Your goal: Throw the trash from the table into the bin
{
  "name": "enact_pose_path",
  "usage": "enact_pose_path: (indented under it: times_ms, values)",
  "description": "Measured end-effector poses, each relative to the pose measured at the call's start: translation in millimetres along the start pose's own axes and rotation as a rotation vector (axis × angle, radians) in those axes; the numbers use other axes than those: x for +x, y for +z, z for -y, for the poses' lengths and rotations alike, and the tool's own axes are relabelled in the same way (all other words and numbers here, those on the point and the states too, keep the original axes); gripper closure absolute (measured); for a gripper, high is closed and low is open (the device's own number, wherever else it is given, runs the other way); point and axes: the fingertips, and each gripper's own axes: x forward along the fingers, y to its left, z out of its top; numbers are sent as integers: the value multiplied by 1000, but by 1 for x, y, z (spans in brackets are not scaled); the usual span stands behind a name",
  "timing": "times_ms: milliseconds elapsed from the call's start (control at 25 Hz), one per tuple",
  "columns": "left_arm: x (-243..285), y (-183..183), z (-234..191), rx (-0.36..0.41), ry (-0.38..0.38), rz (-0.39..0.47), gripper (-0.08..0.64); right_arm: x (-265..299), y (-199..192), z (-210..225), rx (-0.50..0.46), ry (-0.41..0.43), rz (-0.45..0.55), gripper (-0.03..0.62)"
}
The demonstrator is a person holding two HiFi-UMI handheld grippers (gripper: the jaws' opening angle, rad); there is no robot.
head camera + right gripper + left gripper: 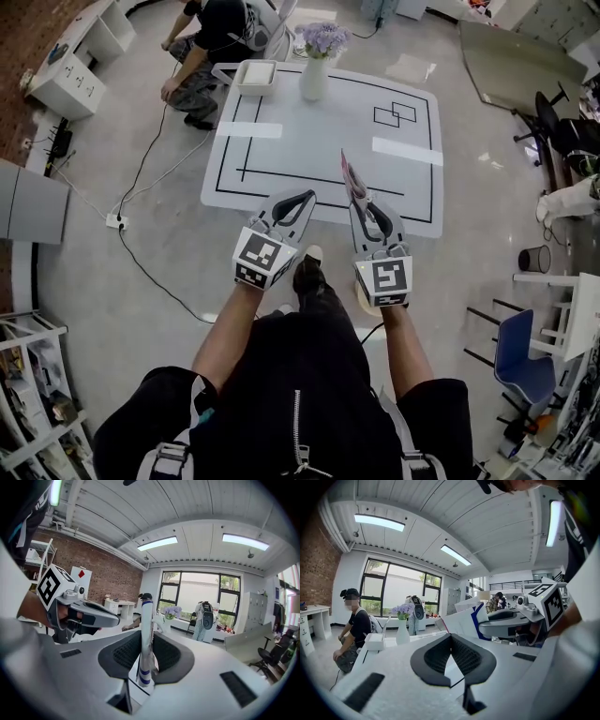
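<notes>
Since its jaws pinch the flat white, blue-striped wrapper (146, 620) upright by its lower end, the right gripper (362, 201) can likely drop it cleanly. It hangs over the white table's (281, 178) near edge (small dark bin (534, 259) well apart, rightward). The left gripper (302, 199) is closed and empty.

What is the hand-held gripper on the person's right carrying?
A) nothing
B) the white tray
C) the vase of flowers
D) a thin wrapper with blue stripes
D: the right hand-held gripper has its jaws closed on a thin, blue-striped wrapper that sticks up between them, while the vase and tray sit on the table.
</notes>
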Motion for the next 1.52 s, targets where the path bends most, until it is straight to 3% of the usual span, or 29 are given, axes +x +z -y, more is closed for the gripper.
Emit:
enact_pose_path:
  times_ms: [320,720,1160,1520]
  values:
    - [-65,-6,42,-11,7,33,552,-67,5,-55,37,-2,30,515]
    - [-102,-16,111,-13,-85,26,552,-149,-8,-80,64,-84,1,515]
    - [-74,-16,202,3,-230,11,552,-223,-29,-44,106,-213,-10,515]
    - [-38,-18,292,-14,-276,-19,552,-297,-63,6,142,-255,-38,515]
